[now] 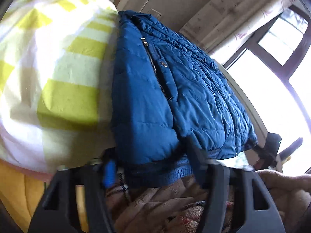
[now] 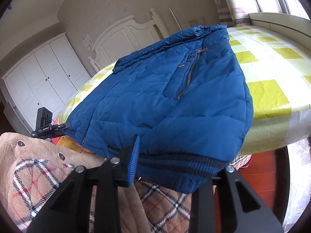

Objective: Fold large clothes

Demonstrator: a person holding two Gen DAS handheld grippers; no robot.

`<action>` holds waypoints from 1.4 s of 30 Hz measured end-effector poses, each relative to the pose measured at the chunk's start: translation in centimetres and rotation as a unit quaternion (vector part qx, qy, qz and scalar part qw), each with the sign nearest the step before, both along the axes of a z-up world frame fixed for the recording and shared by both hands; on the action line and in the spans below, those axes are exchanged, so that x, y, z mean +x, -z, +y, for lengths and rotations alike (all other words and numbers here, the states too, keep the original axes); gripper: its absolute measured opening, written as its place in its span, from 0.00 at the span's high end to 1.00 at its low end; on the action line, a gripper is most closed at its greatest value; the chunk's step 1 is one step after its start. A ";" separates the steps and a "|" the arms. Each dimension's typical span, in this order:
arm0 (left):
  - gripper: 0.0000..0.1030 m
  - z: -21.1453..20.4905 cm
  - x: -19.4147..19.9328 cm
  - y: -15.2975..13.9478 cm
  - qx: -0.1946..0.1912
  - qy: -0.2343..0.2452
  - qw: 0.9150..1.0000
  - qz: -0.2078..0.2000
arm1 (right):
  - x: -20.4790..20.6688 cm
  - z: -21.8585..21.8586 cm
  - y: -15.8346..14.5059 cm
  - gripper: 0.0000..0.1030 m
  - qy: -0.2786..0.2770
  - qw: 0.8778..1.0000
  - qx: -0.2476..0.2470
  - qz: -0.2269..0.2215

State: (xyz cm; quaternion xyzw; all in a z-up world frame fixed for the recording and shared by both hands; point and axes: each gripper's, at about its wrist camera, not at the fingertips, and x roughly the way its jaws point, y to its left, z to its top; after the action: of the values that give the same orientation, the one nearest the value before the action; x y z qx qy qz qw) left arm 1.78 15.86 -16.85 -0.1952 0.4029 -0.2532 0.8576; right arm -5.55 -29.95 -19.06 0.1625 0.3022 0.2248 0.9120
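Black fingers of the right gripper point(image 2: 171, 167) are set wide around the ribbed navy-striped hem point(image 2: 175, 167) of a quilted blue puffer jacket point(image 2: 165, 89), which is laid on a bed covered by a yellow-and-white checked sheet point(image 2: 268, 97). The left gripper point(image 1: 155, 167) is likewise spread wide across the same hem. A tan plaid-lined fleece garment point(image 2: 48, 174) is seen below.

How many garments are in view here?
2: a blue puffer jacket lying on the checked bed cover, and a beige plaid-lined coat below its hem by the grippers. Others may be hidden underneath.
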 end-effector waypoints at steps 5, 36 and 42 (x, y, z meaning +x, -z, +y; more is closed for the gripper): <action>0.85 -0.1 -2.1 -2.5 -0.029 0.012 0.998 -0.059 | -2.1 0.9 -1.8 0.90 -0.020 0.998 -0.031 -0.050; 0.05 3.1 32.4 -30.1 -0.115 -0.151 0.978 -0.086 | 32.1 -10.4 -27.3 0.18 0.100 0.978 0.180 0.020; 0.05 0.5 35.1 -22.6 0.002 -0.083 0.996 -0.042 | 36.3 -13.9 -21.7 0.16 0.155 0.980 0.100 0.077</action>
State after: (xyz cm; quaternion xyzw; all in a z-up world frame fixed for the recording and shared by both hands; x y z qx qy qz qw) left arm 36.83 16.37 5.78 -0.2156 0.3498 -0.1886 0.8919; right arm 30.73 -43.88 2.61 0.3147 0.3183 0.0968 0.8890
